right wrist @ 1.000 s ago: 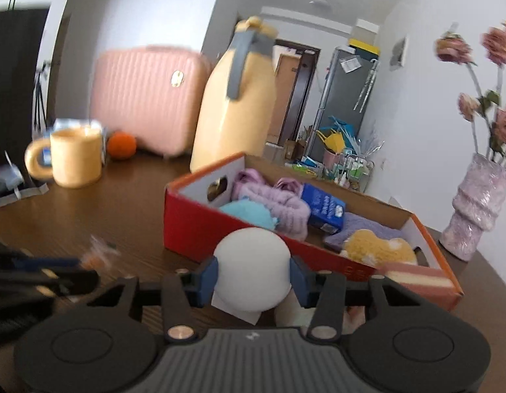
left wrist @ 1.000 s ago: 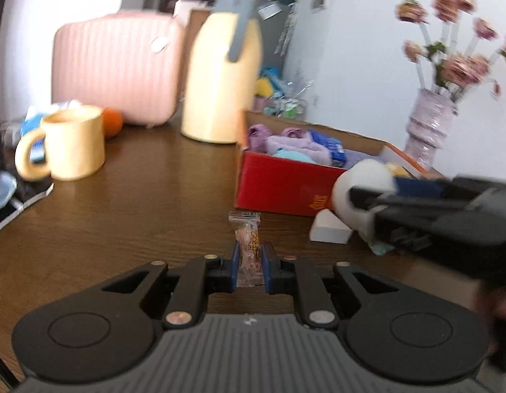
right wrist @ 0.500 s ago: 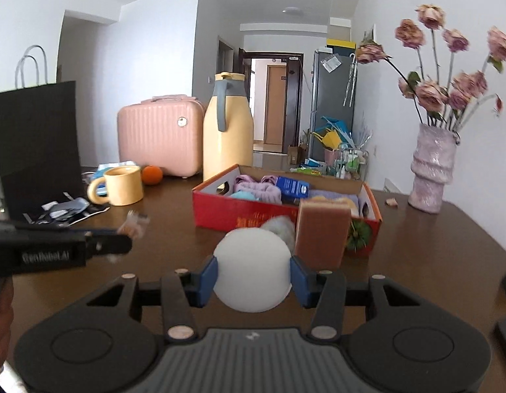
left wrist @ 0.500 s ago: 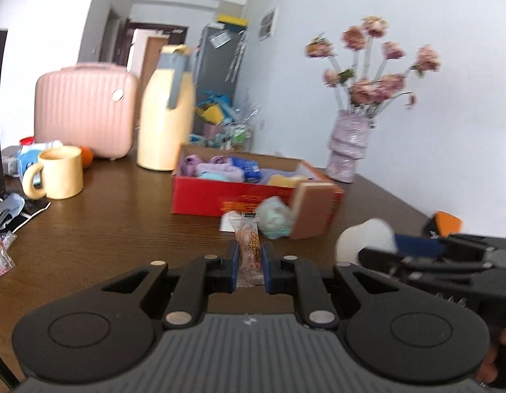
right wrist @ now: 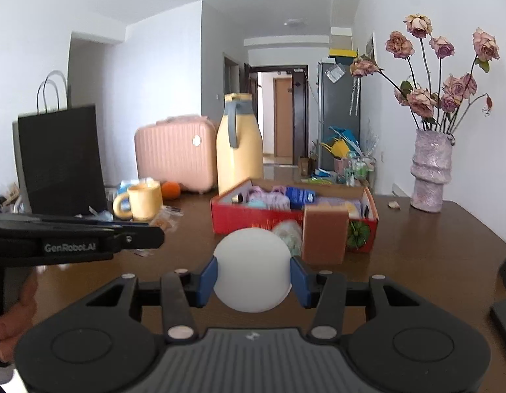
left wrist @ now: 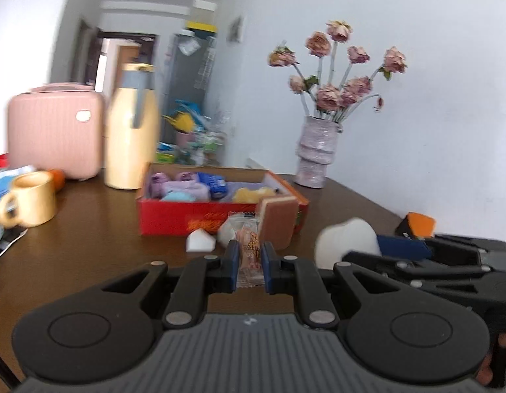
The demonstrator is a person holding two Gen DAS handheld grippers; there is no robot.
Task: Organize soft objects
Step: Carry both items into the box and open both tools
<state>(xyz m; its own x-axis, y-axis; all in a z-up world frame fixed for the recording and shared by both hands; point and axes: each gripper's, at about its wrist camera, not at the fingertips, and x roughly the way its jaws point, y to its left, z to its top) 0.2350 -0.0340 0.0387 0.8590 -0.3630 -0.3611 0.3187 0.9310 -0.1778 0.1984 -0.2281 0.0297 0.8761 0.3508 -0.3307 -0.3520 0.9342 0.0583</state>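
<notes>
Left tongs (left wrist: 249,263): clenched on a wrapped snack (left wrist: 250,255), held upright.
Right tongs (right wrist: 253,276): grasping a white soft ball (right wrist: 252,268).
Box from tongs: red box (right wrist: 253,221) lies straight ahead on the surface (right wrist: 417,245); neither hand clearly nearer.
Box contents: purple and blue soft items, a yellow one.
Against box front: brown sponge (right wrist: 324,234), upright.

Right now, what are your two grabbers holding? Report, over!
Left gripper shut on snack packet. Right gripper shut on white ball. Red box ahead, brown sponge leaning against it.
</notes>
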